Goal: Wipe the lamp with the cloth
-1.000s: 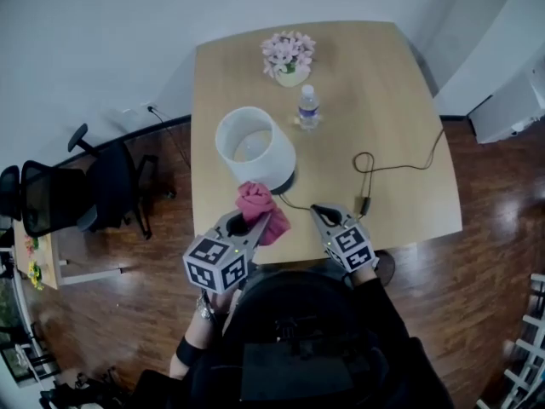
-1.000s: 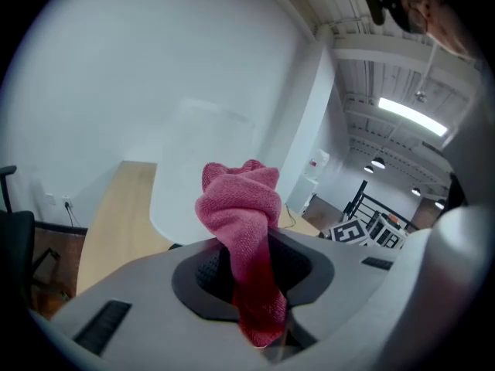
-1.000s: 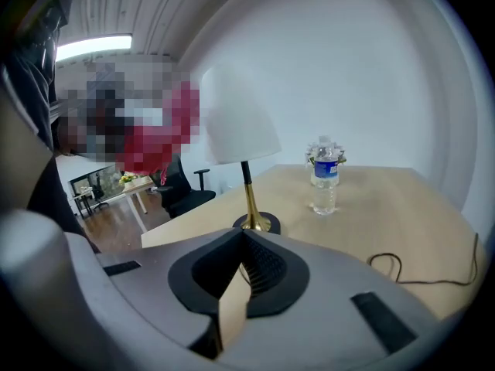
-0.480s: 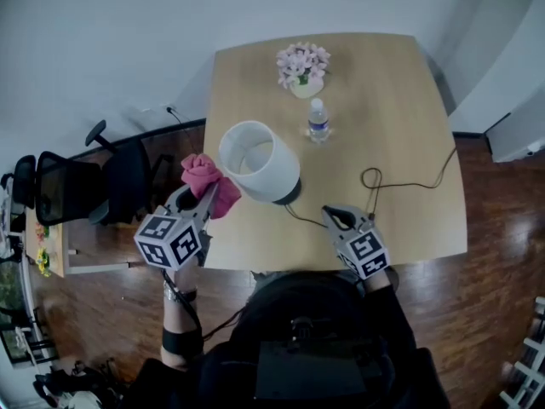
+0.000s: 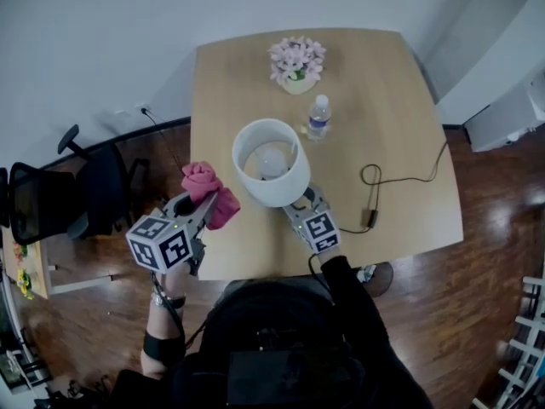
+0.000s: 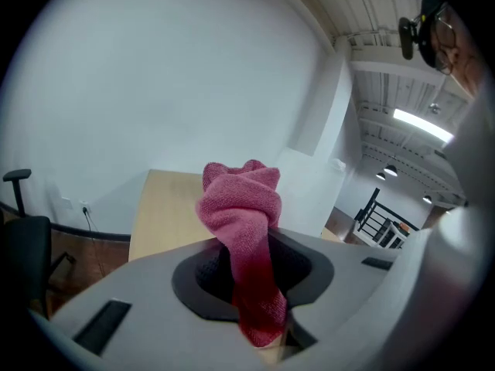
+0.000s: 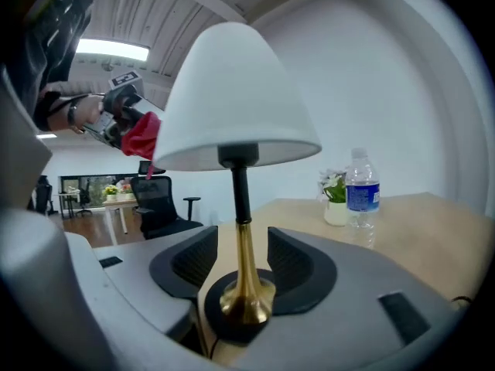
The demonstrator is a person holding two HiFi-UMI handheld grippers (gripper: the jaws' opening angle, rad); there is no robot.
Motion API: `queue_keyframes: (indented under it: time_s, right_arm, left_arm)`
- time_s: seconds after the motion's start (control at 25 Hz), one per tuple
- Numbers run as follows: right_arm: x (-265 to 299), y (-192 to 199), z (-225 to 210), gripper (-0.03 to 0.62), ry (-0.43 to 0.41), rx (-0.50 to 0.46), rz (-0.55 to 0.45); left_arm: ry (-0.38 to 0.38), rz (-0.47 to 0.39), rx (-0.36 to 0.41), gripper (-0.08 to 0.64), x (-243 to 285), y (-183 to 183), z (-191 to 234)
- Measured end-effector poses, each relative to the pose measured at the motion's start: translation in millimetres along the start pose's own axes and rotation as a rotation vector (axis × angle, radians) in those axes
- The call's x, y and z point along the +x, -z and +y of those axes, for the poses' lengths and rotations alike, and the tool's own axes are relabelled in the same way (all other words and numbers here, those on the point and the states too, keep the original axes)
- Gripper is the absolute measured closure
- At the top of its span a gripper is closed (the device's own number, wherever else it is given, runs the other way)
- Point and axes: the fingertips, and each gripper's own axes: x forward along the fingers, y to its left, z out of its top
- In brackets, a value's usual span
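Your left gripper point(image 6: 246, 280) clamps the crumpled pink cloth point(image 6: 240, 207); jaws of your right gripper point(image 7: 241, 257), just opened wide, flank the stem point(image 7: 241, 234) of the white-shaded brass lamp point(image 7: 232, 99), mid-frame. An off-centre squeeze could topple it.

Pink cloth point(image 5: 209, 196), its terry weave deepening to crimson in the folds. The lamp point(image 5: 271, 162) has a plain white shade; its stem point(image 7: 244, 261) is black above and polished gold below, over a black base point(image 7: 224, 325). The table point(image 5: 400, 83) is pale, honey-toned wood, with a thin black cord point(image 5: 400, 177). Pale pink flowers point(image 5: 296, 56) with green leaves, in a cream pot point(image 5: 295, 80). The clear bottle point(image 5: 318, 116) has a blue label. The floor point(image 5: 502, 262) is dark reddish-brown planks. Black chair point(image 5: 94, 196), white wall point(image 5: 102, 41).
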Motion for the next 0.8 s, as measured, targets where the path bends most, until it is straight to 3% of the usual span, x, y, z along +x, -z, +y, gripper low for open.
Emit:
queue_keyframes:
  time_s: [0.12,0.28,0.44,0.6,0.8]
  right_arm:
    - [28.1,-6.0,-3.3,0.385,0.056,-0.031,-0.041]
    - [49.9,-7.7,-2.1,0.500,0.076,-0.119,-0.080]
    - [53.4,-9.3,-2.9,0.522,0.091,-0.126,-0.116]
    - [58.4,-13.9,8.9,0.525,0.090,-0.189,-0.072]
    - [75.6,-22.8,43.8,0.529,0.043,-0.354,-0.010]
  left_arm:
    - [0.014,0.027,-0.012,0.459,-1.9,8.8,6.1]
    - [0.025,0.073,-0.022,0.459,-2.4,34.9,3.9]
    - [0.037,0.131,-0.031,0.459,-3.1,61.7,-6.5]
    - [0.038,0.170,-0.004,0.459,-13.4,73.7,-20.8]
    - [0.006,0.214,0.015,0.459,-40.1,91.1,-33.8]
